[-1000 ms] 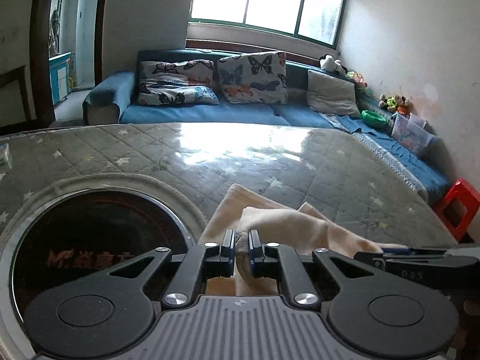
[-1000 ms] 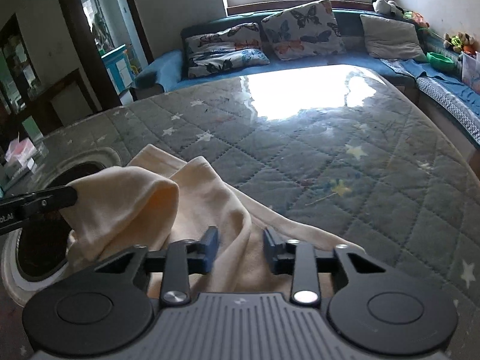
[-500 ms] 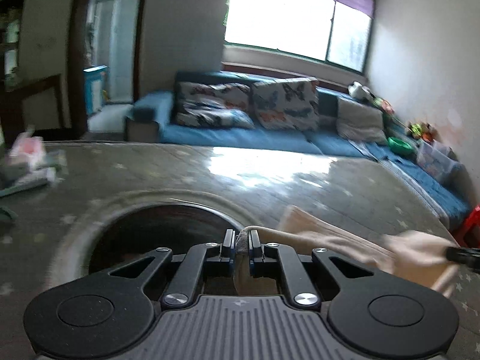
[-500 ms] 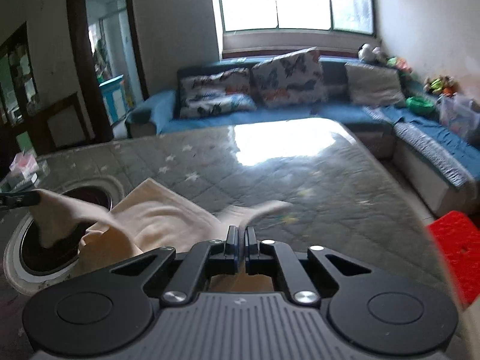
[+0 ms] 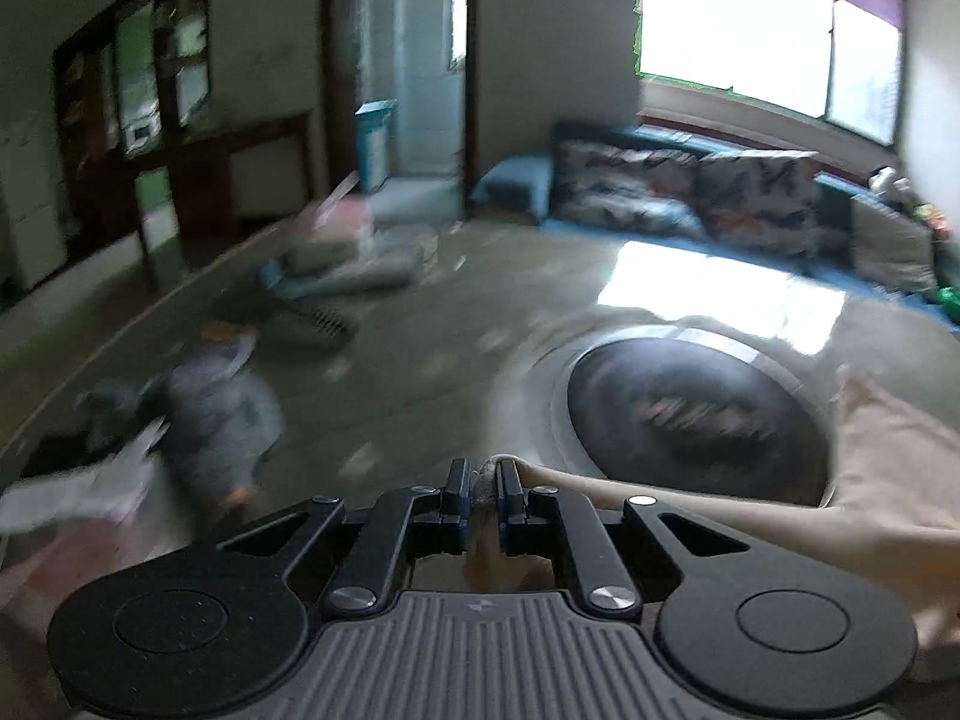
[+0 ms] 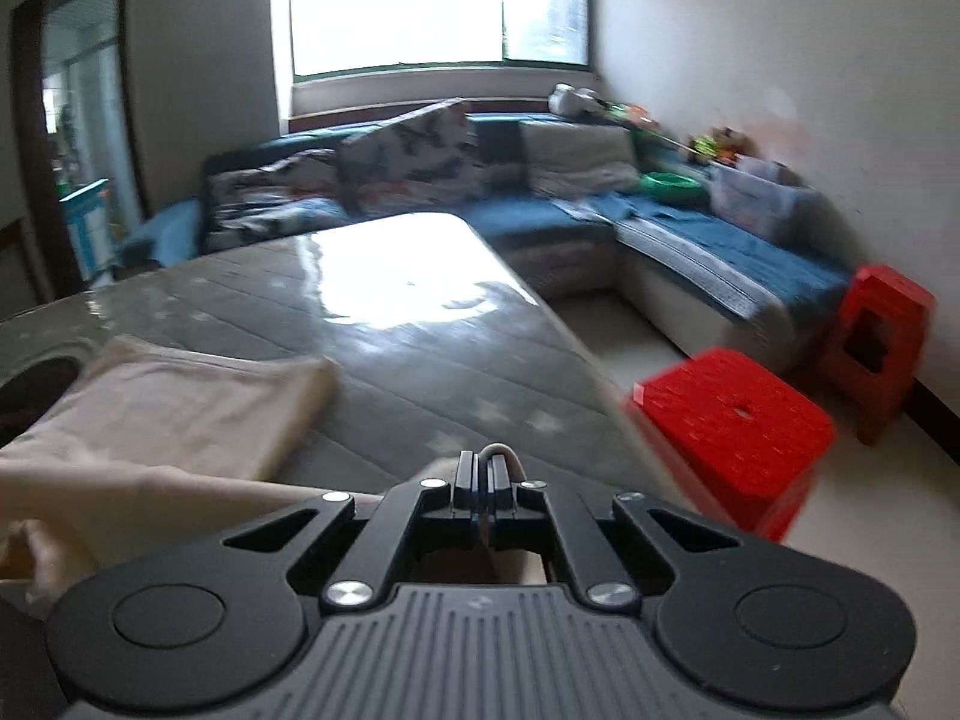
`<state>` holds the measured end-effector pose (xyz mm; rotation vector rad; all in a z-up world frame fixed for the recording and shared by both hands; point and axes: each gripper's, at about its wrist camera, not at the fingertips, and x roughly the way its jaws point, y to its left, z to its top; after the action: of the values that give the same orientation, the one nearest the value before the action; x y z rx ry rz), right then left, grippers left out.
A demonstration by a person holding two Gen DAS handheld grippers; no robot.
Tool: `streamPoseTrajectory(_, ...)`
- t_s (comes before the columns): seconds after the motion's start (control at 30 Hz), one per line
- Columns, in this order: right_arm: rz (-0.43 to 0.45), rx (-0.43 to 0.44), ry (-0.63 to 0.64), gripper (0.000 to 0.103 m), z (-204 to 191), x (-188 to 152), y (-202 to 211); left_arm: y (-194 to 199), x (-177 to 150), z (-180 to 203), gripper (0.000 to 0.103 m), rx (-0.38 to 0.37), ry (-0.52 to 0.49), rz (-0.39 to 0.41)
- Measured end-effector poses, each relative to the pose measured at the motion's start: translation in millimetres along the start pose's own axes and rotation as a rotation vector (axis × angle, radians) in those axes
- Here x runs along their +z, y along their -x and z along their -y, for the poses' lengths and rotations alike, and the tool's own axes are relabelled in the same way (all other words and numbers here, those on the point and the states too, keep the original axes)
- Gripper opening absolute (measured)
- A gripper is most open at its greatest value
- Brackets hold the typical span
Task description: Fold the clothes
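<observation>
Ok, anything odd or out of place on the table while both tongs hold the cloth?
Nothing looks damaged or spilled. The cream cloth garment is stretched between the left tongs and right tongs, part of it lying over the dark round inset in the quilted grey table cover. Blurred clutter sits at the table's left end.

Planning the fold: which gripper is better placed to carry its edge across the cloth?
Probably right gripper: shut on the cloth, which lies flat beside it. Left gripper holds a stretched edge.
</observation>
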<state>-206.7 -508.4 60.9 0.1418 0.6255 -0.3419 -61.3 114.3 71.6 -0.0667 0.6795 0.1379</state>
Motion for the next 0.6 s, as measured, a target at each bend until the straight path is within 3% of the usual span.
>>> streamPoseTrajectory(0.1,-0.029,-0.014,0.006,0.002,4.4,-4.1,-6.6,-3.7,-13.3,-17.5,0.009,0.04,0.006,-0.048)
streamPoseTrajectory(0.23,-0.068,-0.033,0.014,0.007,10.2,-9.4,-15.4,-3.1,-16.9,-7.8,0.014,0.032,-0.025,-0.075)
streamPoseTrajectory(0.33,-0.081,-0.038,0.025,0.008,13.3,-10.3,-18.6,13.9,-14.9,1.2,0.037,0.007,-0.089,-0.028)
streamPoseTrajectory(0.5,-0.065,-0.011,0.061,0.03,6.4,-7.3,-15.7,46.7,-21.6,36.0,0.043,-0.164,-0.192,0.011)
streamPoseTrajectory(0.6,-0.079,-0.033,0.046,0.033,7.5,-5.7,-27.3,57.5,-34.0,70.8,0.043,-0.294,-0.271,-0.006)
